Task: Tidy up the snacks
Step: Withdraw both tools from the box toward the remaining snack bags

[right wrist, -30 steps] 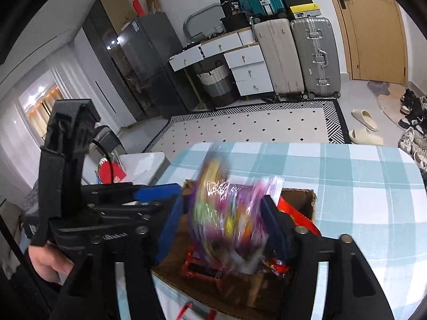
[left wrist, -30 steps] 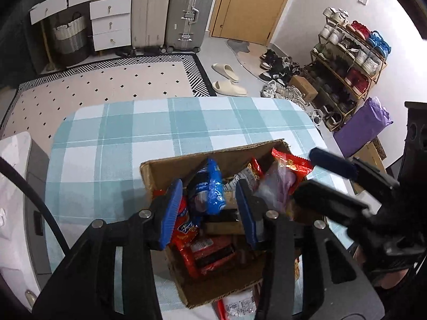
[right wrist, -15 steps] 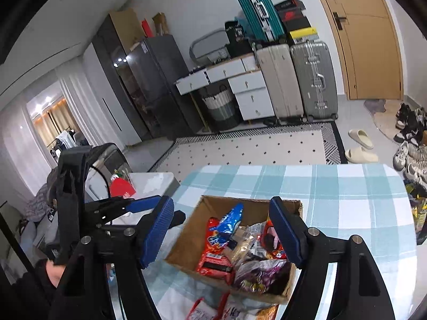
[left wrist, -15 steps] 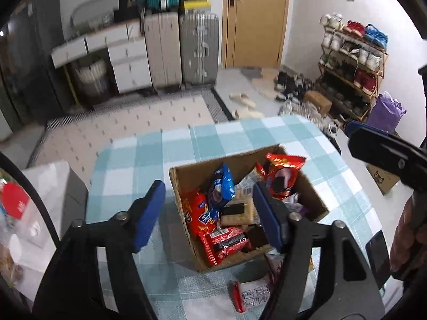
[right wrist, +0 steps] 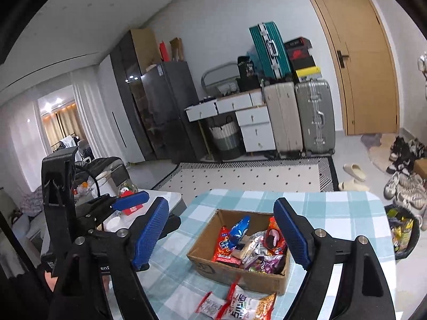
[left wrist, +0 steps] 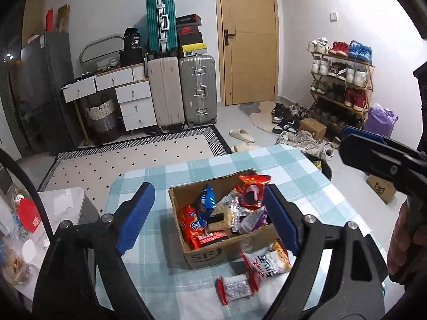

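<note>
Snack box on the checked table, seen from the left hand-held gripper

The left hand-held gripper (left wrist: 206,218) hangs wide apart and empty above the cardboard box (left wrist: 229,250) of snack packets. Two packets (left wrist: 269,262) (left wrist: 236,288) lie on the table (left wrist: 165,253) just in front of the box. The right hand-held gripper's fingers (left wrist: 373,154) show at the right edge.

One cardboard box (left wrist: 229,250) stands near the middle of the table (left wrist: 149,178), crammed with packets too jumbled to count. Two snack packets lie by the table's near edge: a small white one (left wrist: 236,286) and a bigger noodle bag (left wrist: 267,262). Three suitcases (left wrist: 197,90) by the wall.
</note>
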`<state>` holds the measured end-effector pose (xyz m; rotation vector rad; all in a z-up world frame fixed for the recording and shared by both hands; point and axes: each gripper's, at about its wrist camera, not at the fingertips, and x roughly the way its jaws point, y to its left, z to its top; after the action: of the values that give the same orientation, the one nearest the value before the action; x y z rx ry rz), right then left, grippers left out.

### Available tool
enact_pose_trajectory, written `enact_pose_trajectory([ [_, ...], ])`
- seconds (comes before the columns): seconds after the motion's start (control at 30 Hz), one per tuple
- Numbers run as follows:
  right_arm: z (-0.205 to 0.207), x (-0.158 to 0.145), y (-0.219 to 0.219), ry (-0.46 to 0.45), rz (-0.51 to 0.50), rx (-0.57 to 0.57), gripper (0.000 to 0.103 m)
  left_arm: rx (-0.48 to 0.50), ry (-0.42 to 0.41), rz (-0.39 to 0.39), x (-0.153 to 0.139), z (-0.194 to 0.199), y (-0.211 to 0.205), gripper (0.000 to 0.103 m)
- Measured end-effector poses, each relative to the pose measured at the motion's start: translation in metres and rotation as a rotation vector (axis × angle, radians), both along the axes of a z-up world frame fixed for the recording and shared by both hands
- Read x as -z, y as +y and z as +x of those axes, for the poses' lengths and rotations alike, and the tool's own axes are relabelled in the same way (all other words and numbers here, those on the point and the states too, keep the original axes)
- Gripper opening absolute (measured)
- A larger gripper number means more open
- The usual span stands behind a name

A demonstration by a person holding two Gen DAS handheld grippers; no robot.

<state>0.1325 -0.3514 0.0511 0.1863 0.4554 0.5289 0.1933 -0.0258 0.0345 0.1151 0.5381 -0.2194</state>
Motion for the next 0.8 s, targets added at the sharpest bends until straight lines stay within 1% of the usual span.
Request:
enact_pose_trajectory([
  [0.1, -0.017, -0.006, -0.002, -0.032, 0.007, -0.008, 0.090, -0.008, 0.000, -0.013, -0.001, -0.019, 0.003, 0.083],
  [0.2, -0.034, -0.009, -0.005, -0.070, 0.014, -0.024, 0.093, -0.011, 0.005, -0.022, 0.002, -0.037, 0.008, 0.083],
  [0.3, -0.041, -0.008, -0.007, -0.083, 0.019, -0.032, 0.095, -0.029, -0.021, 0.003, 0.005, -0.051, 0.012, 0.083],
  [0.37, -0.047, -0.005, -0.006, -0.089, 0.034, -0.043, 0.096, -0.029, -0.032, -0.007, 0.008, -0.062, 0.015, 0.084],
  [0.6, -0.071, 0.013, -0.009, -0.139, 0.033, -0.022, 0.101, -0.050, -0.033, -0.033, 0.026, -0.076, 0.017, 0.085],
  [0.77, -0.081, 0.033, -0.011, -0.169, 0.039, -0.014, 0.102, -0.090, -0.025, -0.066, 0.045, -0.072, 0.025, 0.087],
  [0.8, -0.081, 0.038, -0.012, -0.172, 0.037, -0.009, 0.102, -0.096, -0.024, -0.065, 0.048, -0.066, 0.026, 0.087],
])
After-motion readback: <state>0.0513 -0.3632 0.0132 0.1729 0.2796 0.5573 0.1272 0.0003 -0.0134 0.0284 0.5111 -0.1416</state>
